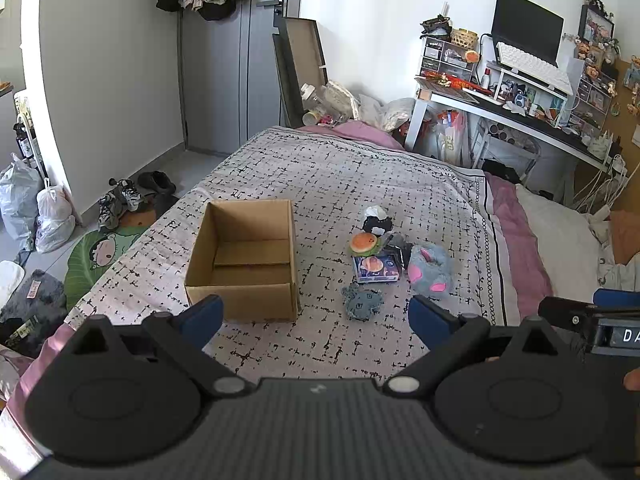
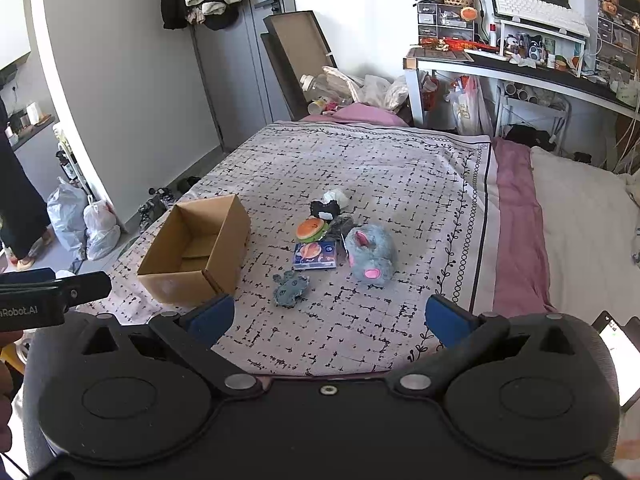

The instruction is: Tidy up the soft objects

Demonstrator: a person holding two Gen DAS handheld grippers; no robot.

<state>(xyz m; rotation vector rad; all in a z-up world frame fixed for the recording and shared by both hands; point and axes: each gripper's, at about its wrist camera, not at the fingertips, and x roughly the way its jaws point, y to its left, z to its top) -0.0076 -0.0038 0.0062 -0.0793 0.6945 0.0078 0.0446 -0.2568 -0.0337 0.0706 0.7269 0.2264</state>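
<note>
Open brown corrugated cardboard box [image 1: 244, 260] standing on the black-and-white grid-patterned bedspread [image 1: 320, 184], flaps folded down inside, nothing but bare cardboard visible within. To the right of the box, well apart from it, a cluster of soft things: fluffy grey plush slipper with pink ears [image 1: 430, 268]; just left of the slipper, a flat glossy blue packet printed with an orange planet [image 1: 375, 269]; behind the packet, a round squishy burger toy [image 1: 364, 243] and a black-and-white plush [image 1: 376, 218]; nearer than the packet, a small knitted grey-blue toy [image 1: 362, 301]. Left gripper [image 1: 316, 316] spread wide, holding nothing. Right gripper [image 2: 330, 318] likewise wide apart, holding nothing, both hovering short of the box.
</note>
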